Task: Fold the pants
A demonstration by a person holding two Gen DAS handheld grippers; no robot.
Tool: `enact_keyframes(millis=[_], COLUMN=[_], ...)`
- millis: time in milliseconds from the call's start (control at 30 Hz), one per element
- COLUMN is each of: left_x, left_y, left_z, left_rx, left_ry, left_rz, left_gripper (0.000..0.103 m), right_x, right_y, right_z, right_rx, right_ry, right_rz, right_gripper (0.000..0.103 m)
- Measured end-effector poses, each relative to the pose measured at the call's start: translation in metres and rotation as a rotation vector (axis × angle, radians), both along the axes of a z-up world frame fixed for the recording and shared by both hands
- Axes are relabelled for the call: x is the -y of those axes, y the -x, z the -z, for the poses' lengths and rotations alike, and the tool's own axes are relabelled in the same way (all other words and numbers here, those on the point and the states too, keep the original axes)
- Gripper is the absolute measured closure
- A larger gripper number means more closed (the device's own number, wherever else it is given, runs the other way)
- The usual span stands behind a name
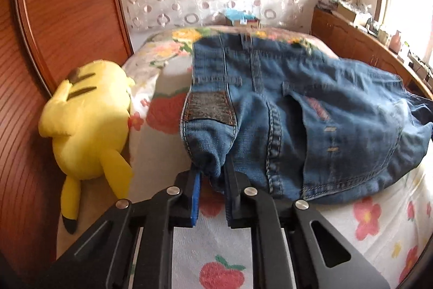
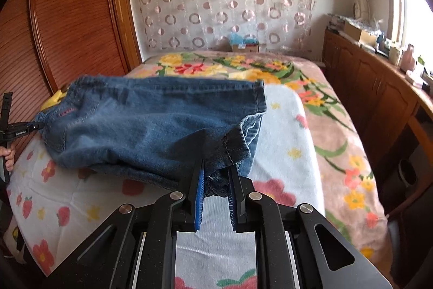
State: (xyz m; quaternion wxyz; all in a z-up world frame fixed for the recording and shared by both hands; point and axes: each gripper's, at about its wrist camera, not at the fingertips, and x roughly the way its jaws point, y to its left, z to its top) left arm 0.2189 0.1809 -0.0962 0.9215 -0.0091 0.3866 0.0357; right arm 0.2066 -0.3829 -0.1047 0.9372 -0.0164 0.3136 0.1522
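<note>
Blue jeans [image 1: 297, 113] lie bunched on the bed, lifted at two ends. In the left wrist view the waistband with its brown leather patch [image 1: 209, 107] faces me. My left gripper [image 1: 213, 176] is shut on a gathered corner of that waistband. In the right wrist view the jeans [image 2: 148, 121] hang as a folded bundle. My right gripper [image 2: 216, 180] is shut on a bunch of denim by a hem. At that view's far left edge, the left gripper [image 2: 36, 125] pinches the other end, with a hand [image 2: 9, 153] below it.
A yellow plush toy [image 1: 86, 126] lies at the bed's left side against a wooden panel [image 1: 67, 18]. A white flowered towel [image 2: 284, 140] covers a floral blanket [image 2: 338, 126]. A wooden cabinet [image 2: 379, 99] with clutter runs along the right under the window.
</note>
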Motion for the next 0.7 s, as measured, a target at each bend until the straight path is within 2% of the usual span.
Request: enact_keyframes(millis=[267,400,567,700], left_x=[0.007,0.01,0.022,0.024], left_y=[0.038,0.07,0.1,0.106], left_z=[-0.048,-0.056,-0.033,-0.02], left_rx=[0.113,0.145,0.089,0.06], left_ry=[0.016,0.051,0.076,0.079], left_rz=[0.019,0.031,0.055,0.045], left_gripper=[0.089,0.089,0.089,0.087], right_x=[0.016,0.031,0.039,0.039], right_y=[0.026,0.053,0.075,0.083], right_z=[-0.046,-0.06,-0.034,-0.005], right_rx=[0.085,0.117,0.052,-0.007], right_ry=[0.017,0.028,0.021,0.017], right_rz=[0.008,0.016,0.023,0.035], right_gripper=[0.088,0.088,0.088,0.088])
